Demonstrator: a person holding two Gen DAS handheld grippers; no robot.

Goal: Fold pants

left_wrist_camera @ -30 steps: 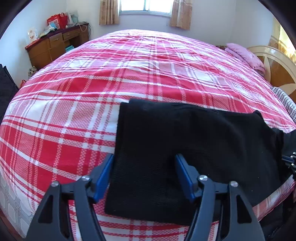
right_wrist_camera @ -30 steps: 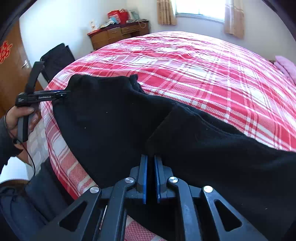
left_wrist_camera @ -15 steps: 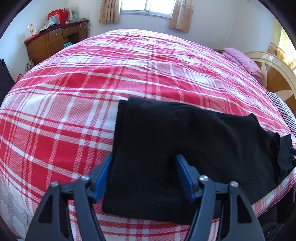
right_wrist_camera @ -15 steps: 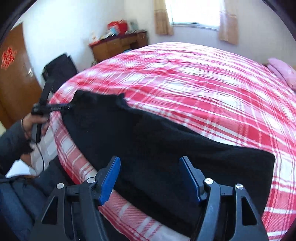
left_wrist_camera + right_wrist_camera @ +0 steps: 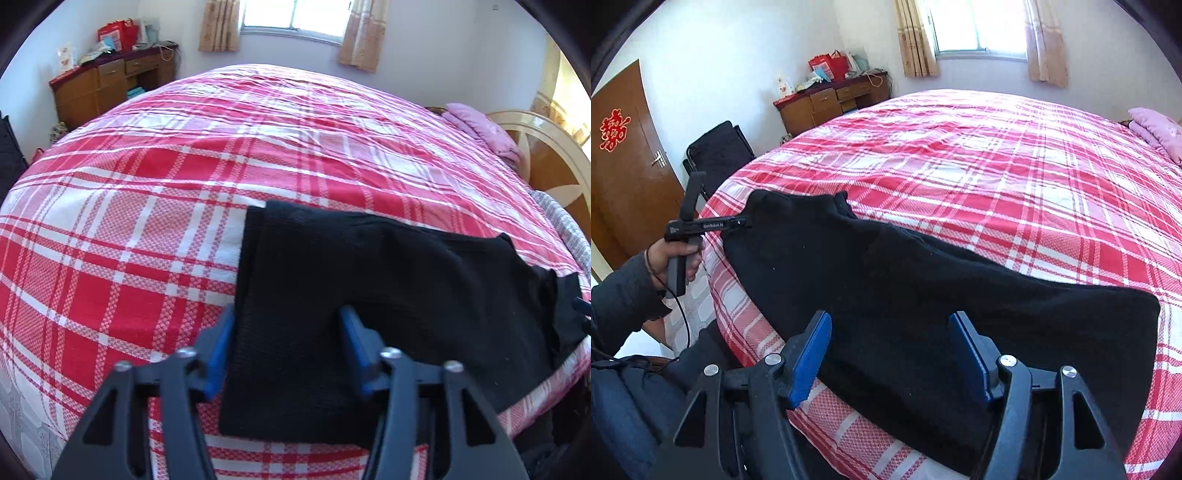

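Black pants (image 5: 388, 280) lie folded lengthwise along the near edge of the red plaid bed (image 5: 147, 221). My left gripper (image 5: 287, 314) straddles their left end. Its jaws are closing with the fabric between them, and the left pad sits at the cloth's edge without a clear squeeze. In the right wrist view a hand (image 5: 670, 258) holds that left gripper (image 5: 738, 222) at the far-left end of the pants (image 5: 905, 269). My right gripper (image 5: 890, 317) hovers open over the pants near the bed's front edge, holding nothing.
A wooden dresser (image 5: 831, 99) with red bags stands by the far wall under the window. A black chair (image 5: 716, 155) and a brown door (image 5: 624, 166) are at the left. A pink pillow (image 5: 484, 129) and headboard (image 5: 546, 158) lie to the right.
My right gripper opened, let go of the pants fold and pulled back; the fabric dropped flat. My left gripper's jaws narrowed around the pants' end.
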